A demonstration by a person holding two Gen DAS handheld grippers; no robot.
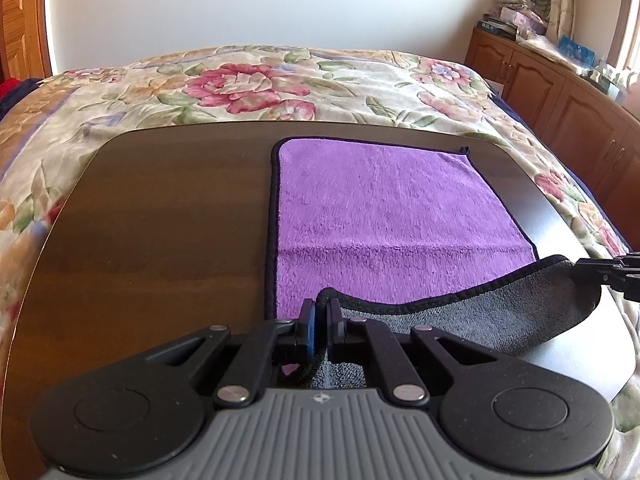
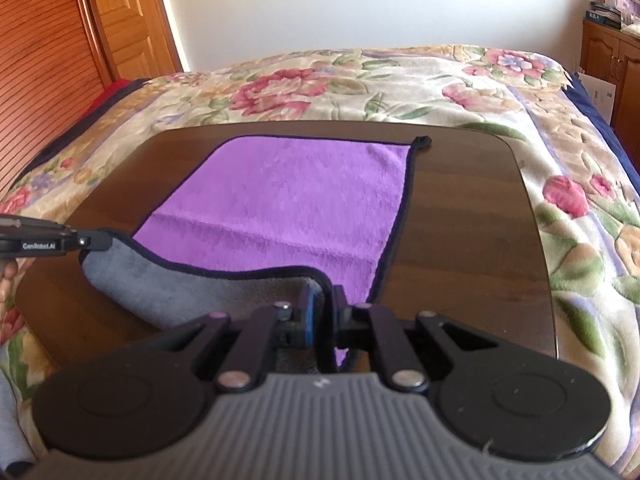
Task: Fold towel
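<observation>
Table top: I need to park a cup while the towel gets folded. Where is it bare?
The table is bare left of the purple towel, with a narrower strip right of it. The near edge is crowded: left gripper and right gripper pinch the towel's corners.

The towel's [image 1: 384, 216] pinched corners are hiding behind the fingers [image 1: 308, 320] in both views, and the right gripper [image 1: 588, 270] is running off the left-wrist picture's edge.

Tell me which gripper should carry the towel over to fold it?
Probably both together. The left gripper and right gripper each pinch a near corner of the purple towel, gray underside lifted, equally placed to sweep toward the far edge.
</observation>
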